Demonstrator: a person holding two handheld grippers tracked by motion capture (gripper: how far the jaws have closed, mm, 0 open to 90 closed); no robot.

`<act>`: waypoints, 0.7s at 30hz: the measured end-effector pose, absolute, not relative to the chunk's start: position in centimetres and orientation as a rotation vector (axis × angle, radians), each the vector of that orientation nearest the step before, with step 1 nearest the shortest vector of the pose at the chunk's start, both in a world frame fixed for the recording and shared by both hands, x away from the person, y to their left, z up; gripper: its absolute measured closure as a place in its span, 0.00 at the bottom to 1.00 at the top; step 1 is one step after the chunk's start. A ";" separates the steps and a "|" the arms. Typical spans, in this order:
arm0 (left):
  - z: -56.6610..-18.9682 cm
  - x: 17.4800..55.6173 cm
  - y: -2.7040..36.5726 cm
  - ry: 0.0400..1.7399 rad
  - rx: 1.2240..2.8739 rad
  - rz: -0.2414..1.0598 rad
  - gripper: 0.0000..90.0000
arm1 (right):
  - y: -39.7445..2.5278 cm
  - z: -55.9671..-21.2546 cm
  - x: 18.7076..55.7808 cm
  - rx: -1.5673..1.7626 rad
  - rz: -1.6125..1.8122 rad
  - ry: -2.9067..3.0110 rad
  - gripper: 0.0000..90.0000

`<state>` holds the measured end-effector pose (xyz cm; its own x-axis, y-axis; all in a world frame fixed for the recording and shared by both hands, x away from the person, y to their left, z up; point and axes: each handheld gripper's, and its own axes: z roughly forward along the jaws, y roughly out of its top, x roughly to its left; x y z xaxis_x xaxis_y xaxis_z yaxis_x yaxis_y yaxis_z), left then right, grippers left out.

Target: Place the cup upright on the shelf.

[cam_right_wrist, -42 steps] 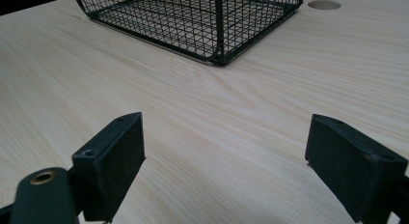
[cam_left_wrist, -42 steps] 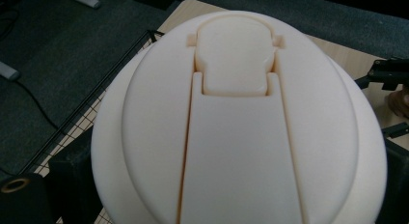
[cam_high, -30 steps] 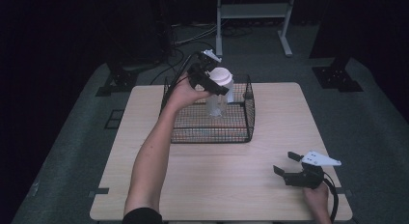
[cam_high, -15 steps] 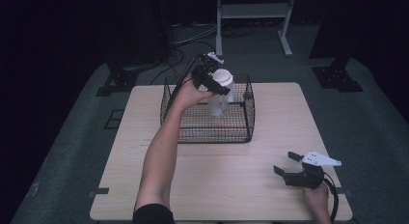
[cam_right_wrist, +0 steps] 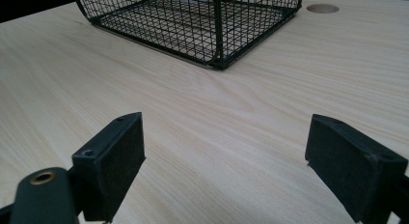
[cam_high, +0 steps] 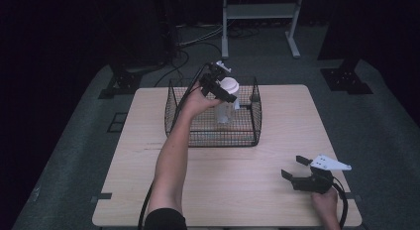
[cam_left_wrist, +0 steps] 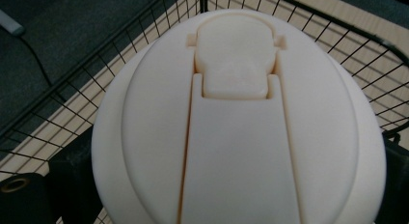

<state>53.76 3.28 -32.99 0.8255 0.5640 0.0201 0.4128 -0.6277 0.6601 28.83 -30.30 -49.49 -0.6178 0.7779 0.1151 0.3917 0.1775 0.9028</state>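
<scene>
1. Light wood table (cam_high: 247, 190), round hole (cam_right_wrist: 322, 8) in its top, on grey carpet (cam_high: 381, 116); dark room, white metal frame (cam_high: 257, 12) behind, cables on floor.
2. Black wire basket (cam_high: 171, 108) sits at table's far middle.
3. Left gripper (cam_high: 220, 88) clamps the clear bottle (cam_high: 225, 111) at its white lid (cam_left_wrist: 236, 122), held inside basket.
4. Right gripper (cam_high: 303, 170) near table's right front, jaws wide apart, holding nothing.

Bright tabletop; dark, dim surroundings
</scene>
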 end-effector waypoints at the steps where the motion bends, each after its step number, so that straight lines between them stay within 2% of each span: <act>1: -33.2 53.8 3.3 0.717 2.335 0.292 0.06 | -30.3 -49.5 28.8 1.104 1.422 2.088 0.14; 21: -35.8 53.1 4.2 0.700 2.313 0.295 0.06 | -31.4 -49.5 28.7 1.123 1.535 2.041 0.14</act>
<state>53.10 4.22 -35.81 0.8286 0.5597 0.0156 0.4025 -0.6147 0.6783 28.69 -31.35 -49.45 -0.6245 0.7606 0.1774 0.3817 0.0991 0.9190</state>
